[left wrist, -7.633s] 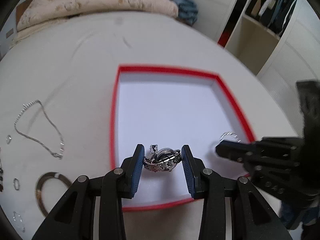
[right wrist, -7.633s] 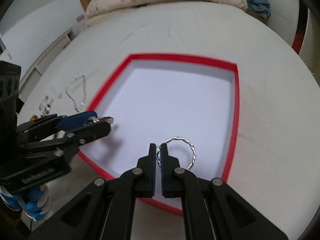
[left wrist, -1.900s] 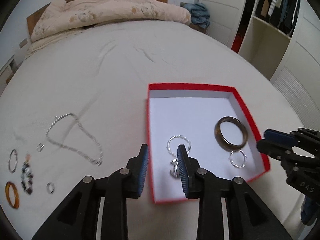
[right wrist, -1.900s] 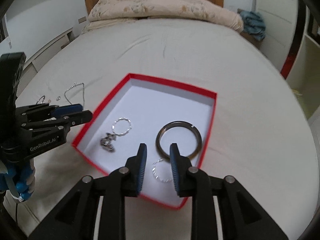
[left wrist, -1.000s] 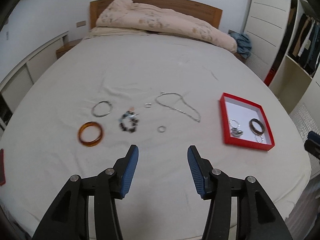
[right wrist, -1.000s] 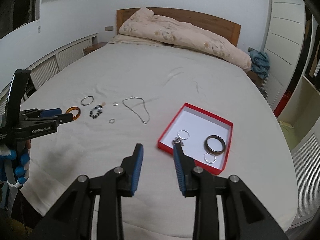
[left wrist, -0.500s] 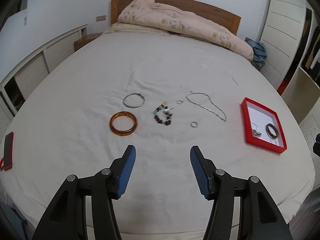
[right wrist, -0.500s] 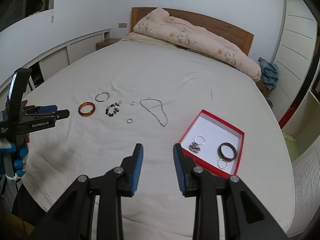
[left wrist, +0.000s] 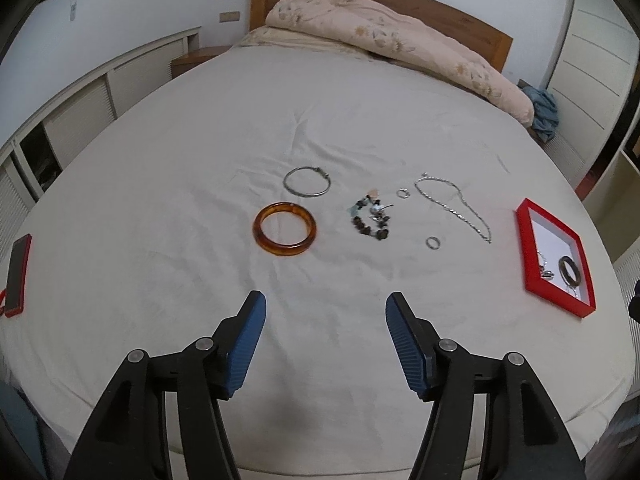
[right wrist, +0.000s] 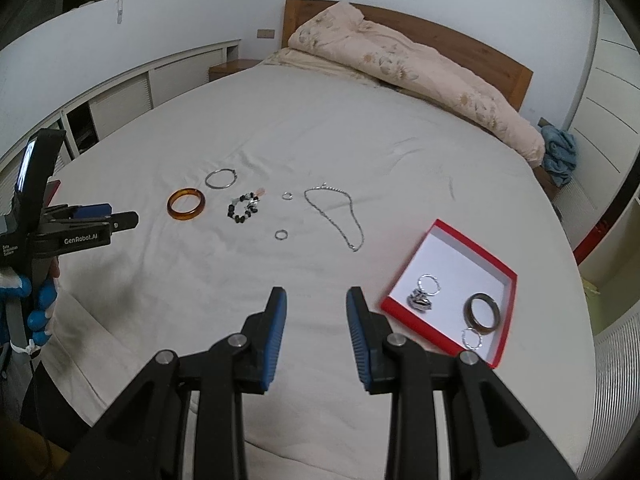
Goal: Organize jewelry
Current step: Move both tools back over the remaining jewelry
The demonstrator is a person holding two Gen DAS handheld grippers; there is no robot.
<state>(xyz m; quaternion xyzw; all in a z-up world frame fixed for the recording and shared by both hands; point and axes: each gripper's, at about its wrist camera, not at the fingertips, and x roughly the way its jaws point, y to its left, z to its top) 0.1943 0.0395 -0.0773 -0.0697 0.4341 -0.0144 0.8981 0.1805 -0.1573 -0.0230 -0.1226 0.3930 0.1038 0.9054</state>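
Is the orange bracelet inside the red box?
No, the orange bracelet lies on the white bed sheet, far to the left of the red box.

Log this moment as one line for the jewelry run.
left gripper open, empty | right gripper open, empty | red box holds four pieces | amber bangle on bed

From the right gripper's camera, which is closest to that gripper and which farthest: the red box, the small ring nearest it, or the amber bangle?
Seen from the right gripper:
1. Red box, just to its right.
2. Small ring, ahead, slightly left.
3. Amber bangle, far ahead-left, near the left gripper.
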